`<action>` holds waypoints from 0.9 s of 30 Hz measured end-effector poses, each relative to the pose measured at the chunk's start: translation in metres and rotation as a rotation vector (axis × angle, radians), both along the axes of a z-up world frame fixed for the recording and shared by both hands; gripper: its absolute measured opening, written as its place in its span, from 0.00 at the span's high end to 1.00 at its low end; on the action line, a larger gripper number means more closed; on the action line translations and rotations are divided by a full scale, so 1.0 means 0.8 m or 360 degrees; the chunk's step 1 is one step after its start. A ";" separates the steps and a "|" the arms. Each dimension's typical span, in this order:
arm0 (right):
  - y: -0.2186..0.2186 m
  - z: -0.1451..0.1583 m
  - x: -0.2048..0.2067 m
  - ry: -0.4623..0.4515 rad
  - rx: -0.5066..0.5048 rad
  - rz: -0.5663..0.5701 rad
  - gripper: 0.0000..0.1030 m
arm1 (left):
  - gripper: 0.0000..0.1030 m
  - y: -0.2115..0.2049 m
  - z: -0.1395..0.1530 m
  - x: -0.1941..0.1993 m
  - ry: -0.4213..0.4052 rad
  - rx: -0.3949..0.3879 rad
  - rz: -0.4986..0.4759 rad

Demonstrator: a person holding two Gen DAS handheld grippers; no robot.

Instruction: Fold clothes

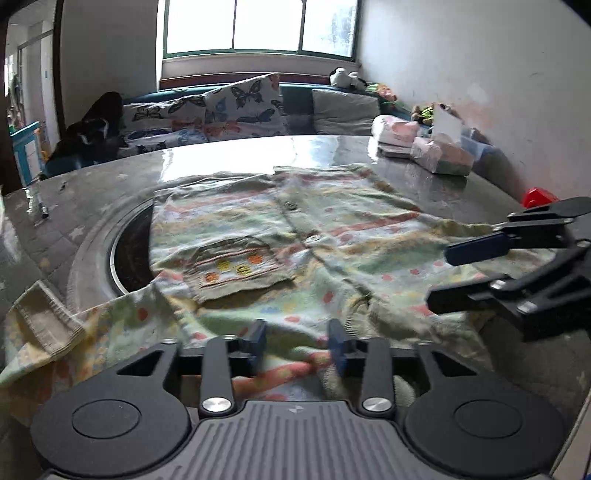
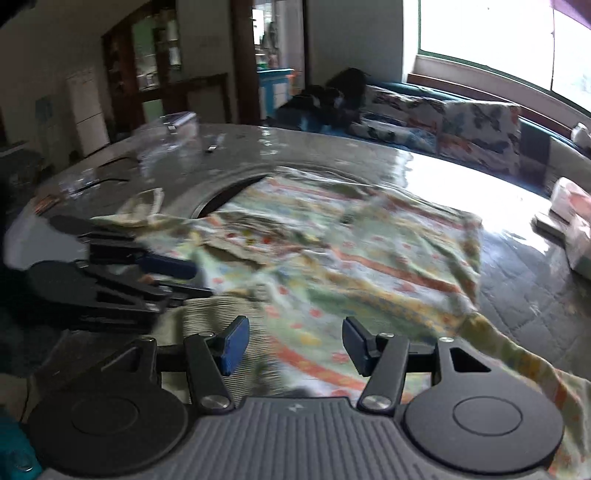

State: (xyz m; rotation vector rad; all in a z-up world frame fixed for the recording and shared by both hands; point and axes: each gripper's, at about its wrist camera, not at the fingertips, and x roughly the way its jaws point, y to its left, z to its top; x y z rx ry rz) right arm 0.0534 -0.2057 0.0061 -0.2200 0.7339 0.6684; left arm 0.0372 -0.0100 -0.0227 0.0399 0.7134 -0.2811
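Patterned shirt (image 1: 295, 236) spread flat on table (image 1: 92, 206), partly over round recess (image 1: 129, 247). Left gripper (image 1: 297, 345) and right gripper (image 2: 295, 345) jaws half open, empty, above near hem. Risk: pinching one layer only, dragging shirt into recess, bunching.

the shirt (image 1: 295, 236) is lying spread on the table (image 1: 110, 177), partly covering the round recess (image 1: 129, 251) in the tabletop, which is showing at the shirt's left side. a pocket (image 1: 232, 269) is sitting on the shirt, left of its button strip. packets (image 1: 439, 151) are resting on the table beyond the shirt, to its right. behind the table, cushions (image 1: 243, 107) are leaning along a bench under the window (image 1: 258, 26).
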 end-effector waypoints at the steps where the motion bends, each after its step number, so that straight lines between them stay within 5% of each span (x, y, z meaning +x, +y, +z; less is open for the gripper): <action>1: 0.004 0.000 -0.004 0.0000 -0.0005 0.0026 0.43 | 0.48 0.004 0.000 -0.002 0.0000 -0.0001 0.0012; 5: 0.016 -0.004 -0.013 -0.0040 -0.0041 0.0087 0.40 | 0.32 0.030 0.006 -0.008 -0.0035 -0.0040 0.0104; 18: -0.015 -0.029 0.043 0.0017 -0.0023 -0.0168 0.31 | 0.17 0.144 -0.004 -0.006 -0.0030 -0.0114 0.0578; 27: -0.030 -0.048 0.059 0.0052 0.0024 -0.0286 0.12 | 0.14 0.199 -0.004 -0.011 -0.0098 -0.0045 0.0935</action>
